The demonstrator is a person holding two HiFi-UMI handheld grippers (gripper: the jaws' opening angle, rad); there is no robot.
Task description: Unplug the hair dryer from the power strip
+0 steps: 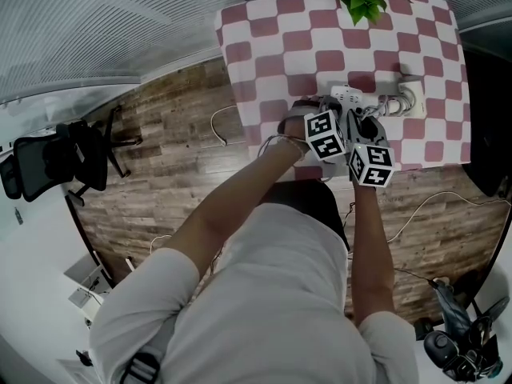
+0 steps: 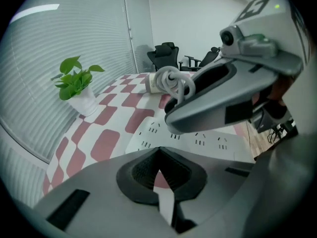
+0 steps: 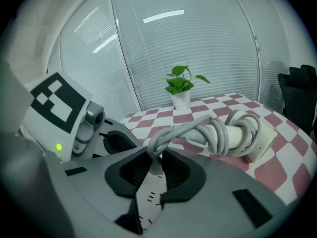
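Presently the right hand-held gripper [image 3: 156, 151] grasps the hair dryer plug [image 3: 154, 167], power strip [image 3: 149, 199] beneath it; left hand-held gripper [image 2: 159, 150] clenched.

Office: swivel chair [image 1: 50, 163], slatted blinds [image 3: 198, 38], wood-plank floor [image 1: 178, 120].

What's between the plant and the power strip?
Only bare checkered tablecloth lies between the plant and the power strip; the left gripper view shows it.
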